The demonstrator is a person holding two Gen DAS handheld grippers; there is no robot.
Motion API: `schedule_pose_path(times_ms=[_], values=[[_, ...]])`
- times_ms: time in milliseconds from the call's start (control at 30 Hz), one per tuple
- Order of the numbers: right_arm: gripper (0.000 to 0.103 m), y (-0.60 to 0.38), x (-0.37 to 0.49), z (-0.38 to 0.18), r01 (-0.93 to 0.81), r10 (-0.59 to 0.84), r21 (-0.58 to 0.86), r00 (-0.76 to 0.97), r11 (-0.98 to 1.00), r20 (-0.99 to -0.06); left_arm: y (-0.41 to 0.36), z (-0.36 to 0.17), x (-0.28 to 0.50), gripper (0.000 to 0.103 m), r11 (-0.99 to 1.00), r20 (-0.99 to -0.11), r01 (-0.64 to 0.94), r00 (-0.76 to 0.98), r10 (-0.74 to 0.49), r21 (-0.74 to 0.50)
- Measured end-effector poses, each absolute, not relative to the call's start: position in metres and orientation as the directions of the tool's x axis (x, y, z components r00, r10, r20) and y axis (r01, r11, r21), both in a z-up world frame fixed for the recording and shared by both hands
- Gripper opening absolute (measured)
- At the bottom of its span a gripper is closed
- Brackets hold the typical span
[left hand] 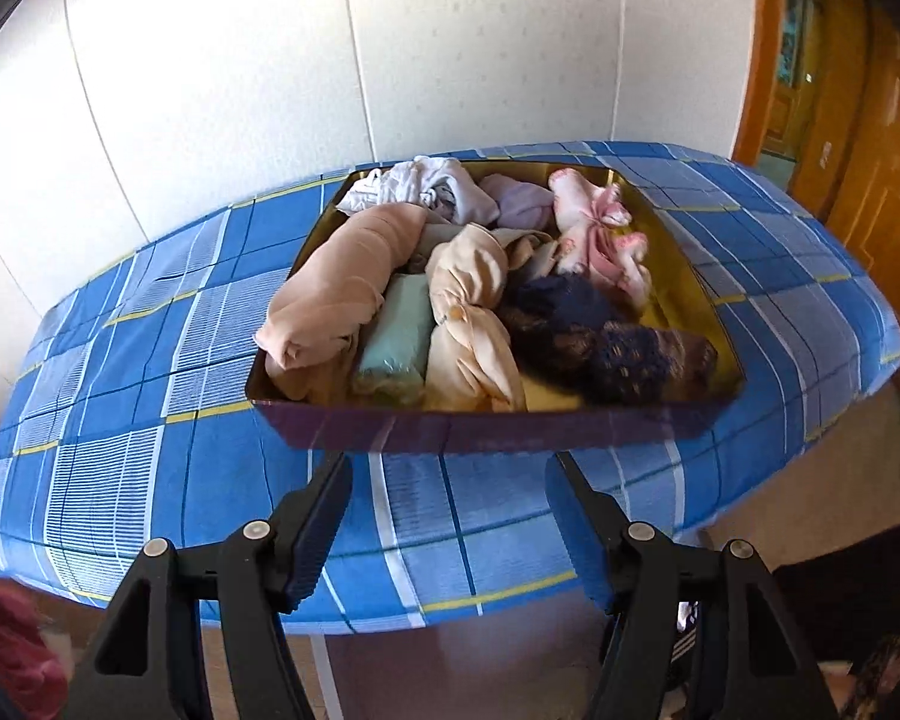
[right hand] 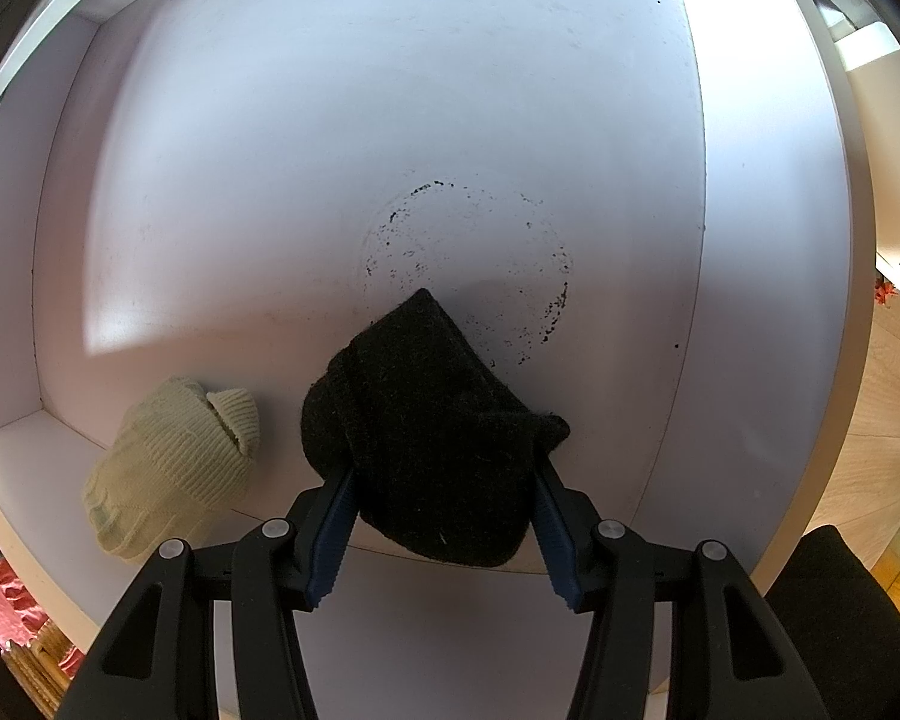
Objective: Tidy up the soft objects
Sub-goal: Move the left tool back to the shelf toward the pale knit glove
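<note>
Between the right gripper's fingers sat a black knitted bundle, pinched over the white shelf, a pale green bundle just beside it. Farther off, the left gripper hung open and empty before the tray of rolled garments. Releasing at the shelf's front edge could probably let the bundle tumble off.

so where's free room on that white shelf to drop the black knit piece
Bare white shelf behind and right of the black knit piece held in the right gripper, around the speckled ring mark. Crowded only front-left, by the pale green knit.
</note>
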State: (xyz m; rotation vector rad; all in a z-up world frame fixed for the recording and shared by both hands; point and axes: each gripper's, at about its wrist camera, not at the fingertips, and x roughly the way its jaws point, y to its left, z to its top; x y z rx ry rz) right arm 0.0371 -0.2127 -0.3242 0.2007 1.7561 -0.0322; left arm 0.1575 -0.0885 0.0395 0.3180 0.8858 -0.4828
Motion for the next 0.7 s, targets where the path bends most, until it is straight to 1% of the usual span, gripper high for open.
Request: schedule_pose_path(times_ms=[133, 167, 233, 333, 567, 700], values=[[0.055, -0.213, 0.037, -0.324, 0.153, 0.116, 0.089, -0.179, 0.984, -0.977, -0.086, 0.037, 0.143, 0.068, 0.84, -0.794, 0.536, 0.547, -0.267, 0.087], [0.055, -0.213, 0.037, -0.324, 0.152, 0.116, 0.089, -0.179, 0.984, -0.977, -0.085, 0.035, 0.137, 0.069, 0.838, -0.792, 0.54, 0.547, -0.272, 0.085], [0.055, -0.213, 0.037, -0.324, 0.151, 0.116, 0.089, -0.179, 0.984, -0.977, -0.084, 0.031, 0.131, 0.075, 0.834, -0.796, 0.545, 0.539, -0.276, 0.08], [0.055, -0.213, 0.037, -0.324, 0.15, 0.115, 0.088, -0.179, 0.985, -0.977, -0.082, 0.018, 0.121, 0.075, 0.827, -0.811, 0.557, 0.517, -0.274, 0.076], [0.055, -0.213, 0.037, -0.324, 0.155, 0.118, 0.09, -0.18, 0.984, -0.977, -0.077, -0.034, 0.105, 0.075, 0.821, -0.88, 0.569, 0.414, -0.235, 0.049], [0.055, -0.216, 0.038, -0.324, 0.165, 0.118, 0.088, -0.183, 0.982, -0.976, -0.074, -0.073, 0.101, 0.078, 0.819, -0.929, 0.573, 0.313, -0.197, 0.019]])
